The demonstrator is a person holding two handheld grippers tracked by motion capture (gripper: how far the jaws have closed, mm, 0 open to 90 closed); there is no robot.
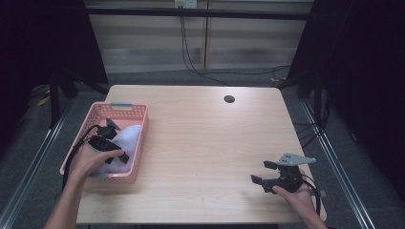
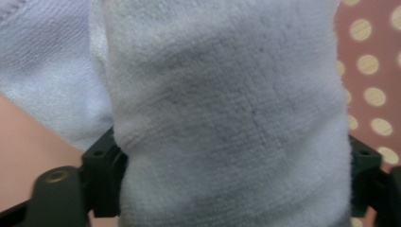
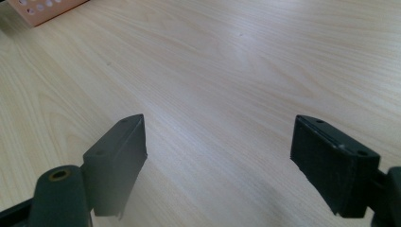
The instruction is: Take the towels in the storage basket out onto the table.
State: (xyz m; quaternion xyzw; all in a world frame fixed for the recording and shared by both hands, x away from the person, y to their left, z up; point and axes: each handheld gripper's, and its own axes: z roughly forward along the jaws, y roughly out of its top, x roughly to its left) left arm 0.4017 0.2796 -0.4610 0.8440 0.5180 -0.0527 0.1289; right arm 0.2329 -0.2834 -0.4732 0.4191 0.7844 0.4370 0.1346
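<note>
A white towel [image 1: 128, 138] lies bunched in a pink perforated basket [image 1: 123, 108] at the table's left. My left gripper [image 1: 119, 141] reaches down into the basket, its jaws spread wide on either side of the towel. In the left gripper view the towel [image 2: 227, 104] is a thick fold between the two open jaws of the left gripper [image 2: 234, 161], with the basket wall [image 2: 373, 71] behind. My right gripper [image 1: 262, 172] is held low over the table's front right, open, nothing between its jaws. The right gripper [image 3: 217, 151] looks along bare wood.
The light wooden table [image 1: 205, 133] has a dark cable hole [image 1: 229, 99] near its far edge. A corner of the basket [image 3: 47, 9] shows far off in the right gripper view. Dark curtains and floor rails flank the table.
</note>
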